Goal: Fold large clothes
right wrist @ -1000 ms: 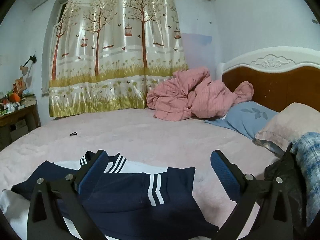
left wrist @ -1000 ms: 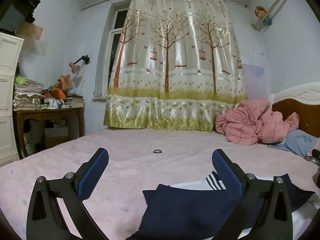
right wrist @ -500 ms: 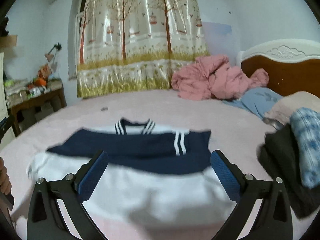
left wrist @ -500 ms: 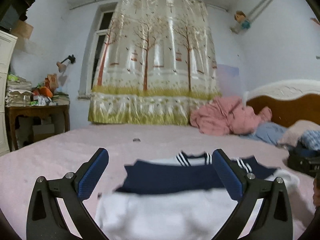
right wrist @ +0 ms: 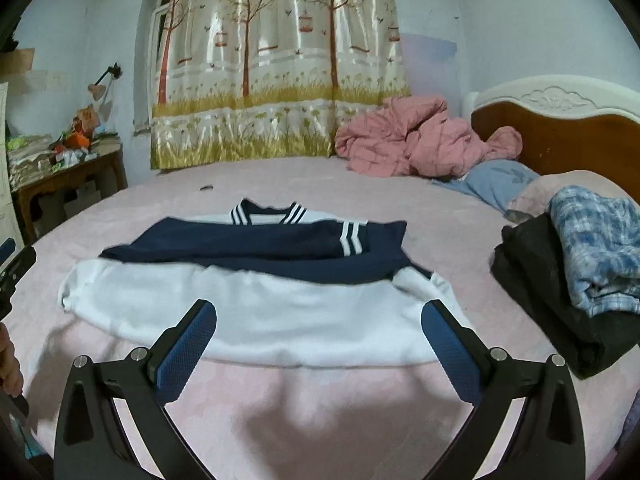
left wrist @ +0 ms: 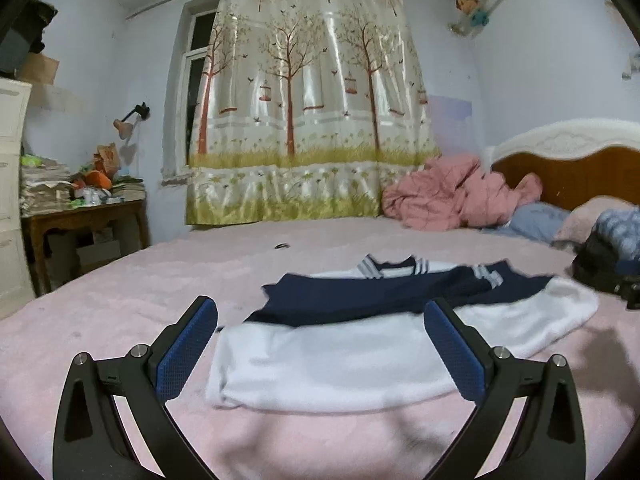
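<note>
A white and navy sweater [left wrist: 360,344] [right wrist: 256,280] with striped collar lies flat on the pink bed, sleeves folded across its navy upper part. My left gripper [left wrist: 320,344] hangs open above the near white hem, nothing between its blue pads. My right gripper [right wrist: 318,340] is open too, just short of the hem, holding nothing. The other gripper's tip [right wrist: 12,264] and a hand show at the right wrist view's left edge.
A pile of dark and blue plaid clothes [right wrist: 580,272] [left wrist: 612,256] lies to the right of the sweater. A pink quilt [right wrist: 420,140], pillows and the headboard [right wrist: 560,136] stand at the far right. A cluttered wooden table [left wrist: 80,216] is left of the bed. A small dark hair tie [left wrist: 282,246] lies beyond the sweater.
Both grippers have drawn back from over the sweater's navy top toward the near edge of the bed, so the whole sweater now shows in front of them. Both stay open.
</note>
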`<action>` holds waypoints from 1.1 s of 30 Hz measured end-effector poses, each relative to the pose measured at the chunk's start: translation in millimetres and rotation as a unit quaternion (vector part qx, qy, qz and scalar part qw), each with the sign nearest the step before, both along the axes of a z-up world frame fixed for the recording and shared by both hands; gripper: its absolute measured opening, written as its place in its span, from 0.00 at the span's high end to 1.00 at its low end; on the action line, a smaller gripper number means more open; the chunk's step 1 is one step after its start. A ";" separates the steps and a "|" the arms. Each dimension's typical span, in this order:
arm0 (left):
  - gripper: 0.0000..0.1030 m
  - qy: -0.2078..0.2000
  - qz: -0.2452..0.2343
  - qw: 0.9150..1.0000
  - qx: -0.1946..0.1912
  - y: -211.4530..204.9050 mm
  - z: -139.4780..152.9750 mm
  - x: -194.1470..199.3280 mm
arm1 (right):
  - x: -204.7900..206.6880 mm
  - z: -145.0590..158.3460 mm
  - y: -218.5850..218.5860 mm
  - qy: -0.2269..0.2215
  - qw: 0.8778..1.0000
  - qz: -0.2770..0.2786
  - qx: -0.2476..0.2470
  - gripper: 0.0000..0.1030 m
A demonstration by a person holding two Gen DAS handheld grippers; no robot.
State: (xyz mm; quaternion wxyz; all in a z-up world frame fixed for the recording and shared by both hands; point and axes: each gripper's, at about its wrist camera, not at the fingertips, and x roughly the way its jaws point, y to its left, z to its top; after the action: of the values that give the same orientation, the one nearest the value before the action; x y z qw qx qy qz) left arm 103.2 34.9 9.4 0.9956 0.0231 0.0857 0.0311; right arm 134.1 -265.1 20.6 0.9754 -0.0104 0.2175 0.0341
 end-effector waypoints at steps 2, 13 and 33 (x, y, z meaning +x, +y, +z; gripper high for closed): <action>0.00 0.008 0.000 1.000 -0.001 0.3 -7.7 -0.6 | -0.3 -5.6 2.9 0.001 1.000 -0.001 -0.005 0.00; 0.00 0.034 0.005 0.999 -0.015 0.8 -32.0 8.6 | 8.9 -38.6 2.1 0.044 0.999 0.009 0.008 0.00; 0.01 0.315 -0.045 0.907 -0.277 33.8 -85.8 133.3 | 116.0 -94.4 -37.1 0.189 0.964 -0.036 0.183 0.09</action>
State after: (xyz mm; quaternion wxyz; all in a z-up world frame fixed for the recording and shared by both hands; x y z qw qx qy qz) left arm 236.6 68.7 -76.4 0.8835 -0.2408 0.3990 -0.0476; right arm 250.1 -302.2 -73.8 0.9023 0.1830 0.3884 0.0392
